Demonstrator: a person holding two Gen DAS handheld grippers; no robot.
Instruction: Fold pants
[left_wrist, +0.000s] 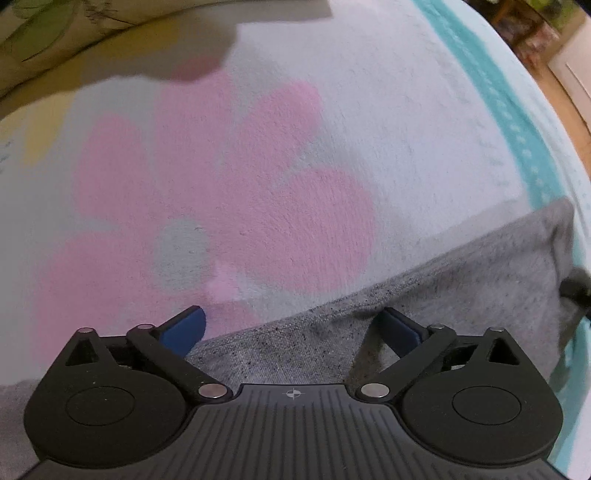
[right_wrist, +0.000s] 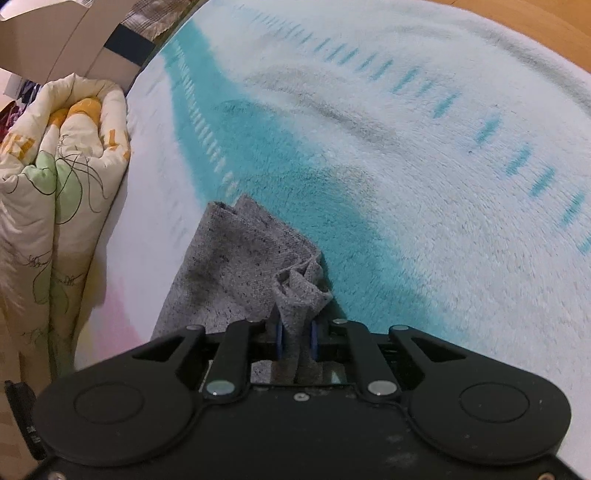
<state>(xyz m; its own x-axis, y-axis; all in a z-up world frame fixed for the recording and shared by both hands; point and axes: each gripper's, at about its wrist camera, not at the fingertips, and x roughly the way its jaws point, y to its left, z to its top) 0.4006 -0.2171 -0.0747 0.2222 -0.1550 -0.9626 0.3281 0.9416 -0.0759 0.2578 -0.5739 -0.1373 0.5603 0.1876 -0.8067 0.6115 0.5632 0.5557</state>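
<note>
Fleece blanket (left_wrist: 369, 92), white with pink flower shapes and a teal stripe, covers the bed under both my grippers. Grey speckled pants (right_wrist: 229, 266) lie on it, near the teal stripe. My left gripper (left_wrist: 295, 328) hangs over the pants' edge, jaws spread wide, blue pads (left_wrist: 184, 326) holding nothing; one pad sits over blanket, the other over grey fabric. My right gripper (right_wrist: 295, 341) has jaws closed on a bunched fold of the pants, cloth pinched between the blue pads. Rolled floral quilt (right_wrist: 62, 166) lies at the blanket's far-left side in the right wrist view.
</note>
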